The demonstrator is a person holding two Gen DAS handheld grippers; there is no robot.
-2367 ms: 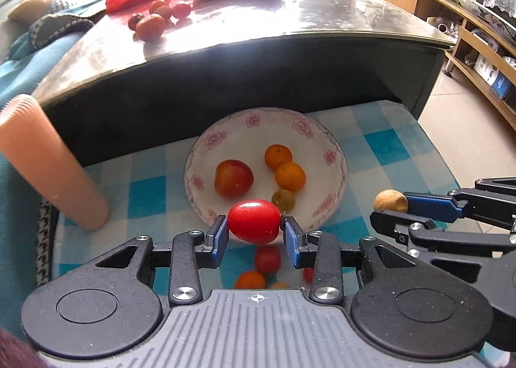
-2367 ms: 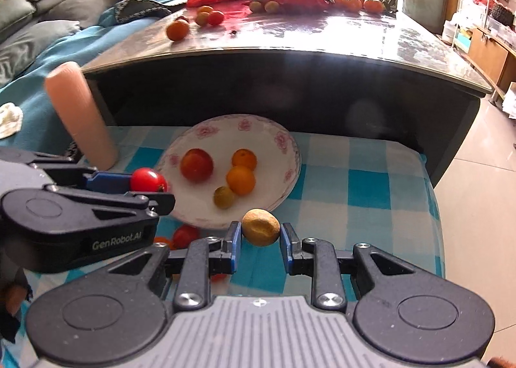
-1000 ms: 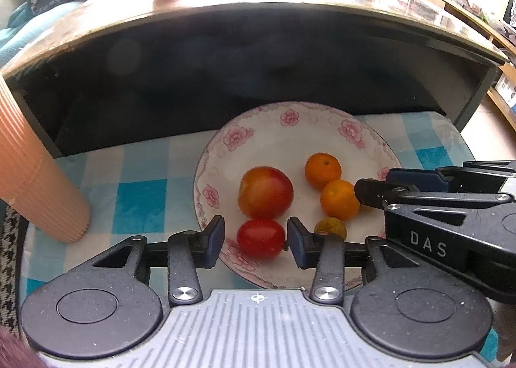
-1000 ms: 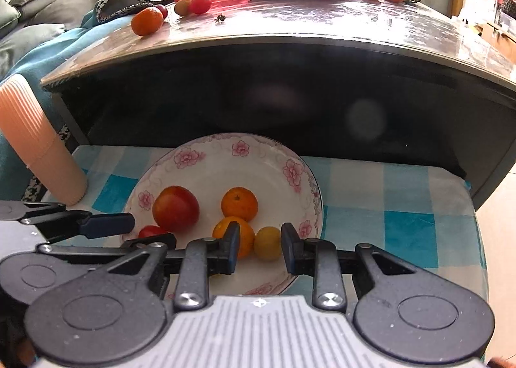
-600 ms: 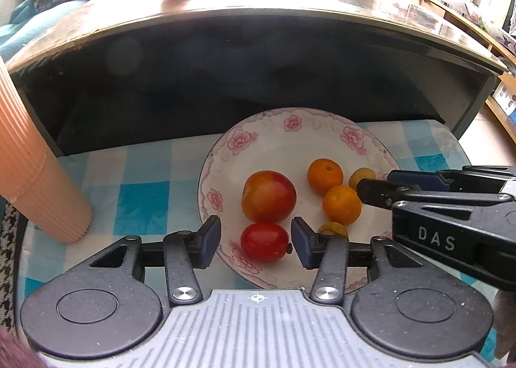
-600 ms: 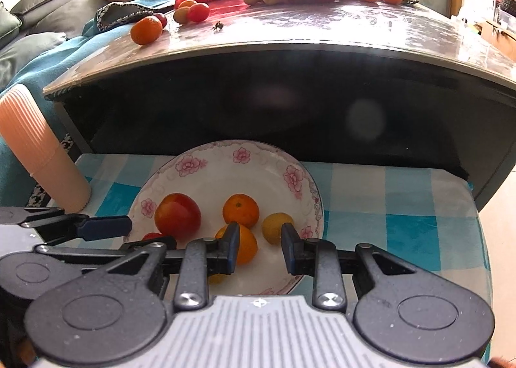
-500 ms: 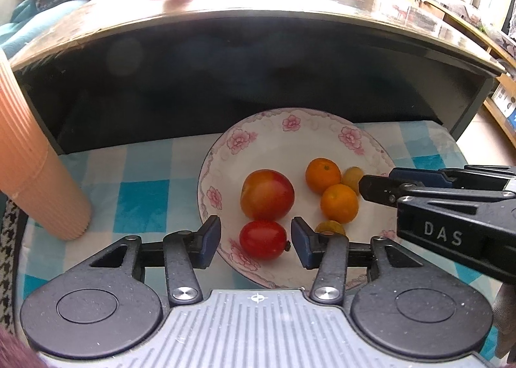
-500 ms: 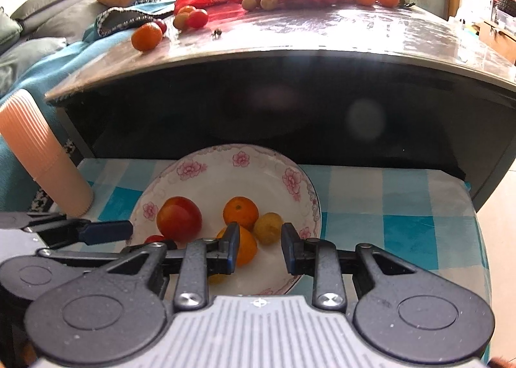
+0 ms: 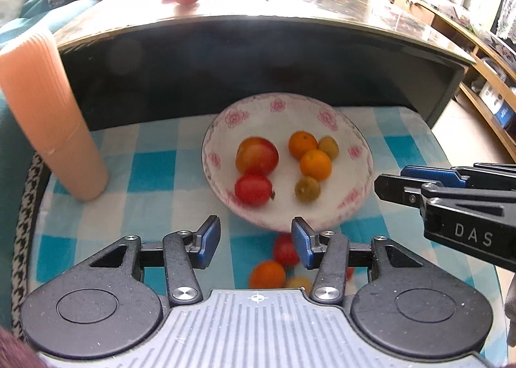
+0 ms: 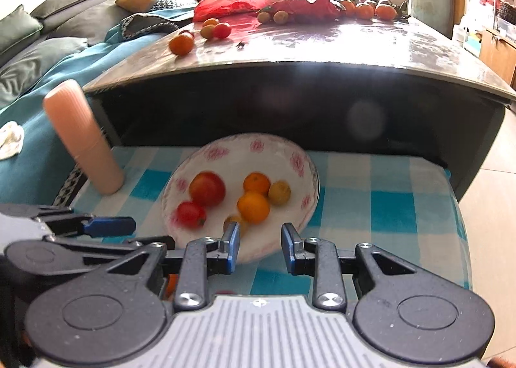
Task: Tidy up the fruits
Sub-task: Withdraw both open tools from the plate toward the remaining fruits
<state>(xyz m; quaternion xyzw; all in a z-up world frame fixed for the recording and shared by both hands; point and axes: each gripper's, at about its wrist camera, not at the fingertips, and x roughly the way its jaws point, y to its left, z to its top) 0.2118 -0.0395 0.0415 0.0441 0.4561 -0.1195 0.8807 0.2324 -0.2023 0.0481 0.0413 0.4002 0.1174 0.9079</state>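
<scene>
**Both my grippers empty above the plate**

My left gripper (image 9: 256, 240) has its blue-padded jaws standing apart with nothing gripped. My right gripper (image 10: 260, 247) is likewise parted and empty. Ahead sits the white floral-rimmed plate (image 9: 325, 117) on the blue-and-white checked cloth (image 9: 151, 171). In it lie a small red tomato (image 9: 253, 189), a larger red-orange tomato (image 9: 257, 155), two orange mandarins (image 9: 315, 164) and two yellowish-green fruits (image 9: 308, 189). A ribbed peach-coloured cup (image 9: 48, 116) stands left of the plate.

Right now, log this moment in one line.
left tool: open, empty | right tool: open, empty | plate: six fruits | loose fruit: near plate
</scene>
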